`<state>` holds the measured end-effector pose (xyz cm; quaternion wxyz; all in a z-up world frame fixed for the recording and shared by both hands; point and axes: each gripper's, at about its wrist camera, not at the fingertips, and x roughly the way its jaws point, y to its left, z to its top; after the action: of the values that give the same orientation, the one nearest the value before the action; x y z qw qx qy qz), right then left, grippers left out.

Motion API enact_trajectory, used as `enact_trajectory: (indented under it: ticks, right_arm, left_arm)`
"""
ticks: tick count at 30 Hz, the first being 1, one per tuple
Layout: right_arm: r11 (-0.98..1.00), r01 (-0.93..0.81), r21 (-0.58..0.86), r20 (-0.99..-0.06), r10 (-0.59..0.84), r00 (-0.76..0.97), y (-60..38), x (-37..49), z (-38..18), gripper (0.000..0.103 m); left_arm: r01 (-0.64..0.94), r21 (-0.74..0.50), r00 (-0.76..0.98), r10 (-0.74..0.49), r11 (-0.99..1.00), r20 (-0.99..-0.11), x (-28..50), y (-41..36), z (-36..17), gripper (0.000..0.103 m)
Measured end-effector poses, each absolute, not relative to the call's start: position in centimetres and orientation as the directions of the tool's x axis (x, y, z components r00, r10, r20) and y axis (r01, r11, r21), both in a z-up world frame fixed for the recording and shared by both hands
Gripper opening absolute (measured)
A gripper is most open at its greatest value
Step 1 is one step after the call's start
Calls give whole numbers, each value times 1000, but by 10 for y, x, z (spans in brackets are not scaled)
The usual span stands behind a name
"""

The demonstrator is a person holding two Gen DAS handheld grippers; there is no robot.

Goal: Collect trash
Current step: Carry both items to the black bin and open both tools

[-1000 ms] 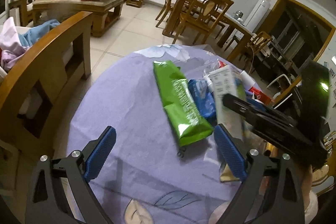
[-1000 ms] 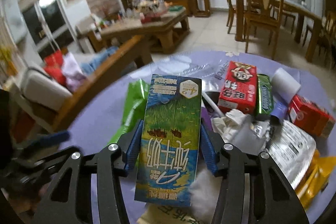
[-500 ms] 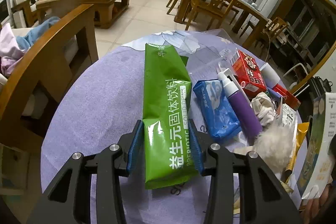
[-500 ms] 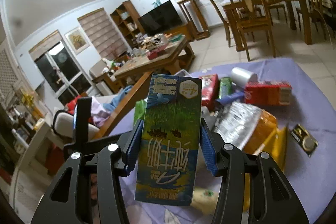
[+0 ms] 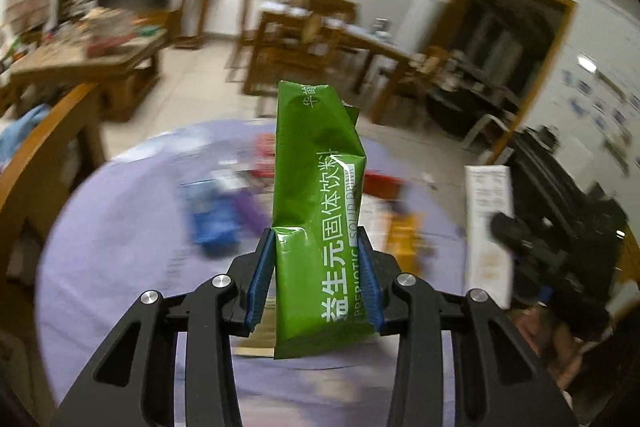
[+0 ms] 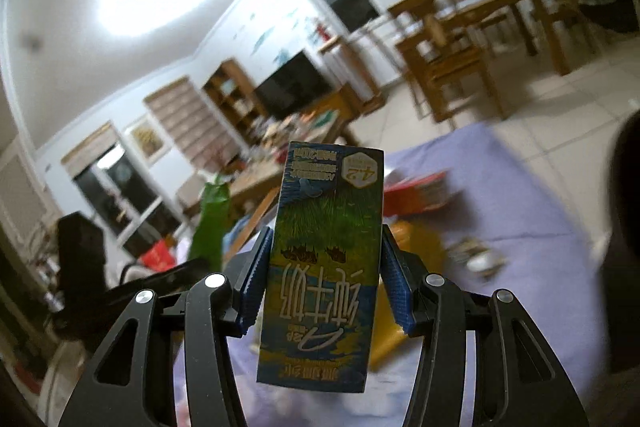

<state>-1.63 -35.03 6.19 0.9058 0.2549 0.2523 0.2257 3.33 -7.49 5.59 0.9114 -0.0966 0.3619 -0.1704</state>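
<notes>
My left gripper (image 5: 316, 279) is shut on a long green drink-powder packet (image 5: 320, 211) and holds it upright, lifted above the purple tablecloth (image 5: 120, 227). My right gripper (image 6: 324, 279) is shut on a blue and green milk carton (image 6: 324, 247), upside down and raised off the table. The carton (image 5: 488, 227) and right gripper show at the right of the left wrist view. The green packet (image 6: 210, 223) shows at the left of the right wrist view. Blurred trash lies on the table: a blue pack (image 5: 212, 215), a red box (image 6: 416, 191), a yellow wrapper (image 6: 416, 247).
A wooden chair back (image 5: 36, 155) stands at the table's left edge. A wooden coffee table (image 5: 88, 63) and a dining set (image 5: 320, 43) stand beyond on the tiled floor. A small crumpled wrapper (image 6: 476, 259) lies on the cloth at right.
My left gripper closed on the green packet and lifted it off the table. My right gripper raised the milk carton higher and tilted up towards the ceiling.
</notes>
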Motion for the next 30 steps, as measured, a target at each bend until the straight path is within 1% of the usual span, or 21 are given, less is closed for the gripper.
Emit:
enact_trajectory:
  ticks: [2,6,11,16,23,24,25,26,27,29,30]
  right_arm:
    - [782,-246,572,-328,494,805,-383,-27,64,52]
    - [818,-121,563,-311,345,885,-465,-51,60,52]
    - [839,68,540,-341,145,929,-554,-78,36,52]
    - [833,152,533,-385,79,919,-602,-88,5,52]
    - [822,217,526,-446,50,893,-626,-88,-32,54]
    - [819,223,528,-452,48,891,-626,-80,-29,56]
    - [817,226,530,-453,47,890,-627,-78,-30,66]
    - [816,231,530,-453,42,890,-627,-78,-30,73]
    - [814,236,531,-449,34,893,-626,-77,-28,82]
    - [815,227,533,-434,34,900,-623,-78,-26,83]
    - [816,224,532,-435,37,900,-620,-75,-23,83]
  left_arm:
    - [310,-306,651,-435,900,-622,31,-116,59,39]
    - [414,-307,595,-510,857,-621,25,-187,52,39]
    - [534,-314,500,-593,785,-631,30,-281,35,39]
    - [588,-314,428,-616,746,-662,41,-349,10,39]
    - [596,-297,381,-589,746,-713,47,-390,-9,41]
    - [593,-295,381,-584,749,-717,46,-391,-8,42]
    - [591,-289,380,-576,753,-724,46,-395,-9,43]
    - [591,-286,381,-573,755,-726,44,-393,-8,52]
    - [589,-281,386,-569,758,-726,43,-393,-5,68]
    - [583,-268,415,-565,767,-713,39,-389,0,82]
    - [582,-257,433,-561,772,-706,37,-387,3,82]
